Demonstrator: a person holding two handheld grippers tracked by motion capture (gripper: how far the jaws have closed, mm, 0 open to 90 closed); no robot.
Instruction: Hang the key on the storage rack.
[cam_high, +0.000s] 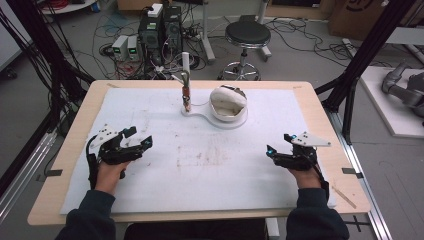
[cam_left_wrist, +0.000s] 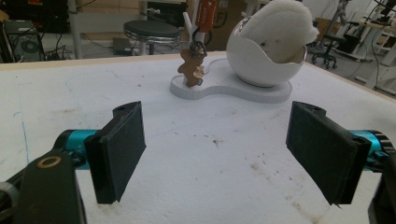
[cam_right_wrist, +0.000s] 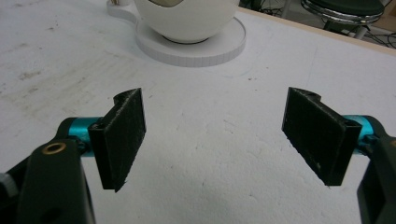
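Resting low over the near left part of the white mat, the left gripper is being held in the person's left hand, its jaws spread wide with nothing between them. In the left gripper view the two black pads are being shown well apart, with bare stained mat lying between them. The right gripper is being held over the near right part of the mat by the right hand, and its jaws are likewise being kept wide open and empty.

Well apart from both grippers, at the far middle of the mat, a white figure-eight base is being seen. On its larger end a white cracked-egg-shaped bowl is sitting, with white soft filling showing inside it. On the smaller end a small brown gingerbread-man figure is hanging by a ring from a thin post, just beside the bowl.
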